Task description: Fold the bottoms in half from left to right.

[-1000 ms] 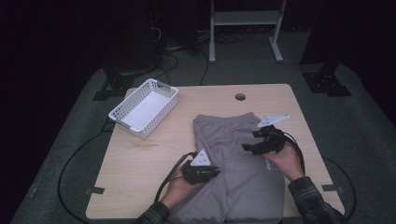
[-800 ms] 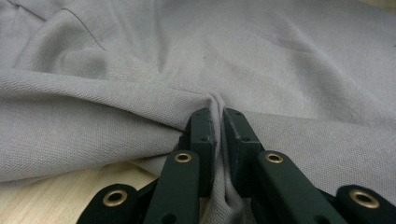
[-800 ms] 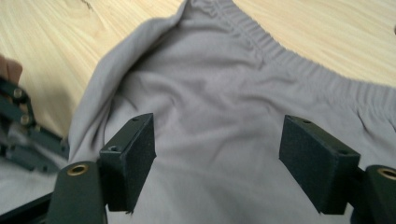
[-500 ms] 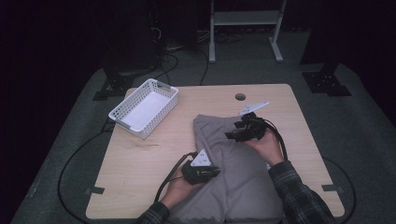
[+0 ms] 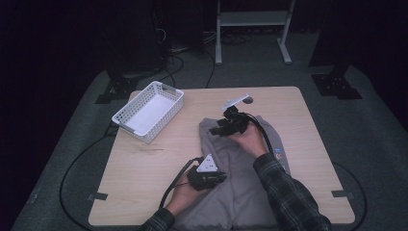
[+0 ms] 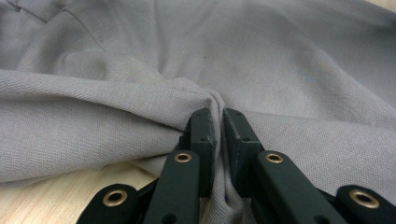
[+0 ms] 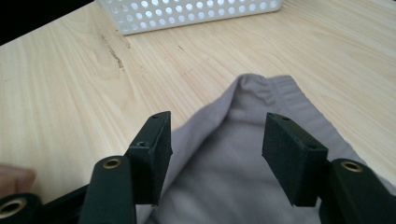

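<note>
Since the earlier frames, the right gripper (image 5: 215, 131) has travelled from the right part of the grey knit fabric garment (image 5: 250, 187) leftward and farther up the table to the garment's far left corner, while the left gripper (image 5: 222, 178) has kept its place at the near left edge of the cloth. The right gripper's jaws have just been closing; in the right gripper view they stand apart, one on each side of the garment's ribbed corner (image 7: 261, 93), with cloth lying between them and neither pad pressing on it. The left gripper's jaws are clamped tight on a pinched fold of the grey garment (image 6: 212, 105), with creases radiating from the pinch point in the left gripper view. The garment lies spread flat on the light wooden rectangular table (image 5: 144, 163), covering the centre and right of its near half and reaching the near edge. A white perforated plastic basket (image 5: 148, 112) stands at the far left of the table, well apart from the garment and from both grippers. A black cable (image 5: 174, 185) trails from the left gripper toward the near edge. The person's plaid sleeve (image 5: 288, 197) crosses the right portion of the garment.
</note>
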